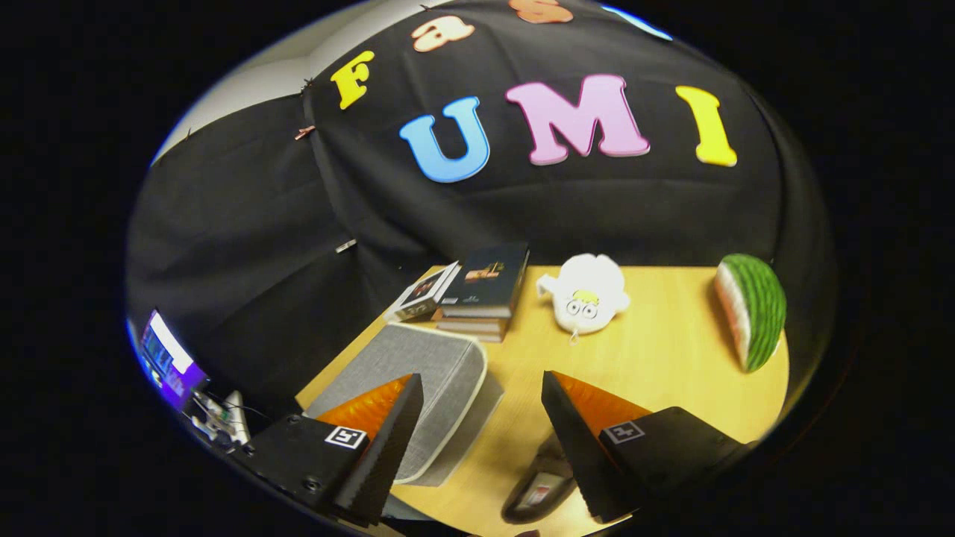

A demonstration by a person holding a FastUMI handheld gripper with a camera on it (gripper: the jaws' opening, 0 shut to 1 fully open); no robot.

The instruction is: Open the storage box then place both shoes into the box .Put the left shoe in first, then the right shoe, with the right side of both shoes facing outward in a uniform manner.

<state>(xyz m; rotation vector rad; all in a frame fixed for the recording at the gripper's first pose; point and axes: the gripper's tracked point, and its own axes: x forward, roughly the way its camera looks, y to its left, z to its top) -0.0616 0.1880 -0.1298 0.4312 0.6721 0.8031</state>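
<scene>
Gripper view, looking down over a wooden table (656, 358). Storage box (418, 388) in grey woven fabric with a pale rim, lid down, sitting near the table's left edge, partly behind the left finger and reaching past it toward the middle. One shoe (539, 488) just peeking out low between the fingers, tucked right beside the right finger: dark upper, light insole, mostly hidden, so no telling which foot. Gripper (481, 395) spread wide, fingers well apart, nothing held, hovering above the table. Beyond the box, a stack of books (481, 294) with one more book leaning against its left side, close to the back edge. To the right of that, a white plush toy (586, 292) with goggle eyes, apart from the books. Way over by the right edge, a watermelon slice toy (753, 309) standing on its side. Plenty of bare tabletop between the fingers and out to the plush and the melon; tighter on the left, with the box hugging that edge. Off the table's left side, lower down, a lit screen (168, 358) and some loose electronics (216, 421).
</scene>
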